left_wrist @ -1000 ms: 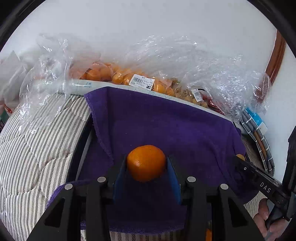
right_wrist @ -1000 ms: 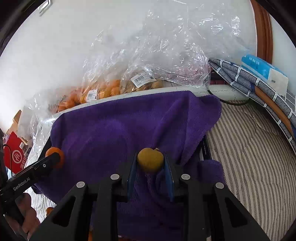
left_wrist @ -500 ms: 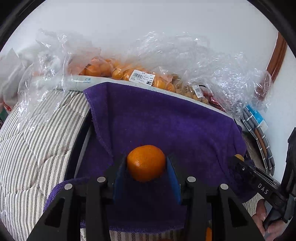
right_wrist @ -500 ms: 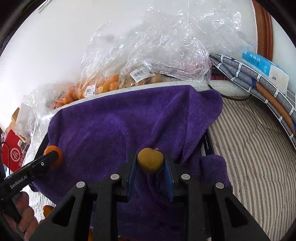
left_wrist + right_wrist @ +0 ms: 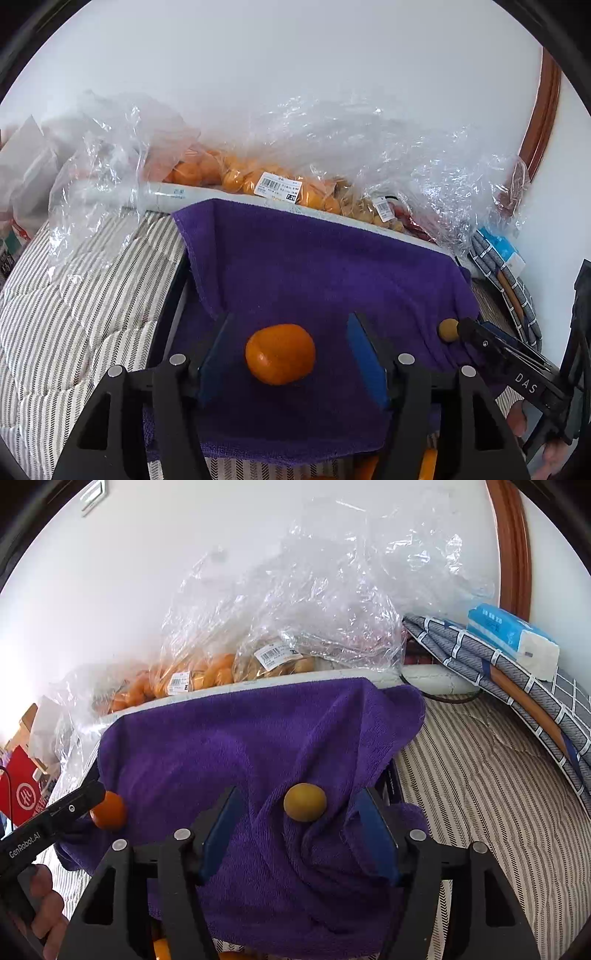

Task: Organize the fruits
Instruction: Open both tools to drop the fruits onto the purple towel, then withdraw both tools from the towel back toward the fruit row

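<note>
An orange mandarin (image 5: 280,353) lies on the purple towel (image 5: 314,273), between the spread fingers of my open left gripper (image 5: 291,350). A small yellow-brown fruit (image 5: 305,802) lies on the same towel (image 5: 240,746), between the spread fingers of my open right gripper (image 5: 301,829). Each gripper shows in the other's view: the right gripper (image 5: 461,332) next to the small fruit (image 5: 448,329), the left gripper (image 5: 88,797) next to the mandarin (image 5: 109,810).
Clear plastic bags of oranges (image 5: 236,177) and small brown fruits (image 5: 280,664) lie behind the towel against the white wall. Striped bedding (image 5: 480,775) surrounds the towel. A tissue pack (image 5: 513,638) sits on folded cloth at right. More orange fruit (image 5: 428,461) shows below the towel's front edge.
Both grippers have opened. The mandarin and the small yellow-brown fruit, held before, now lie free on the purple towel between the fingers.
</note>
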Available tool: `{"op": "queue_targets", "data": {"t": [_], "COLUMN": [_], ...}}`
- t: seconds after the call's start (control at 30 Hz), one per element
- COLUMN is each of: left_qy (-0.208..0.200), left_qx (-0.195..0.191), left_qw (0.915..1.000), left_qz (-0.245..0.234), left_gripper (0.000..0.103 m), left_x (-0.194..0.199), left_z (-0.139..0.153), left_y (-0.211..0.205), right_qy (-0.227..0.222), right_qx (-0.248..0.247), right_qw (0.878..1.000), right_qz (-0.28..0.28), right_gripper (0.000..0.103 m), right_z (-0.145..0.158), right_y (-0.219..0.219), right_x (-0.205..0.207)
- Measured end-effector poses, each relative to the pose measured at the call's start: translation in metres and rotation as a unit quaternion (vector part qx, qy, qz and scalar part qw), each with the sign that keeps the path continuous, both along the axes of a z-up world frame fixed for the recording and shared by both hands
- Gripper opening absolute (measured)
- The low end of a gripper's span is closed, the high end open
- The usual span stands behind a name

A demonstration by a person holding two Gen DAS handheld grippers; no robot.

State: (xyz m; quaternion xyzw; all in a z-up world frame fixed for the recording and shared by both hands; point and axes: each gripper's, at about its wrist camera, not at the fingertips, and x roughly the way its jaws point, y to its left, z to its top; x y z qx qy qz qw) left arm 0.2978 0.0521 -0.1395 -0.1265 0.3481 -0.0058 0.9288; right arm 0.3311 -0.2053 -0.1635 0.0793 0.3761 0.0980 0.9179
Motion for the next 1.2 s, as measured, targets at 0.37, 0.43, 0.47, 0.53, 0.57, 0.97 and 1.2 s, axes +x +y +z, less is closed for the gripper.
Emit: {"op": "queue_targets", "data": {"t": [0.37,0.43,0.47,0.53,0.57,0.97,1.2], "left_qy": [-0.032,-0.029,-0.029,-0.035,-0.038,-0.003,0.023], "left_qx": [0.023,0.014,0.009,0.007,0.009,-0.008,0.015], "left_qw": [0.9990,0.9995,0.9995,0.9994,0.9992,0.9998,0.9996], "left_qz": [0.019,0.008,0.006,0.003,0.004,0.015,0.004], "left_gripper": [0.062,0.062,0.062,0.062,0.062,0.068,0.069], "left_x": [-0.010,-0.012,-0.014,-0.020,-0.023,-0.095,-0.121], "left_z": [0.008,0.008,0.009,0.012,0.014,0.001,-0.007], "left_y": [0.000,0.001,0.001,0.002,0.001,0.029,0.036], "right_qy": [-0.027,-0.026,-0.025,-0.021,-0.019,0.016,0.037], "right_qx": [-0.004,-0.014,-0.016,-0.016,-0.013,0.005,0.002], "right_qw": [0.999,0.999,0.999,1.000,1.000,0.999,0.996], "right_qz": [-0.019,-0.019,-0.015,-0.009,-0.008,0.047,0.079], "right_gripper": [0.066,0.066,0.066,0.066,0.066,0.061,0.053], "right_z": [0.030,0.036,0.038,0.040,0.040,0.016,-0.007], "right_y": [-0.004,-0.003,-0.003,-0.004,-0.005,0.011,0.041], "right_x": [-0.023,-0.033,-0.040,-0.053,-0.059,-0.135,-0.153]}}
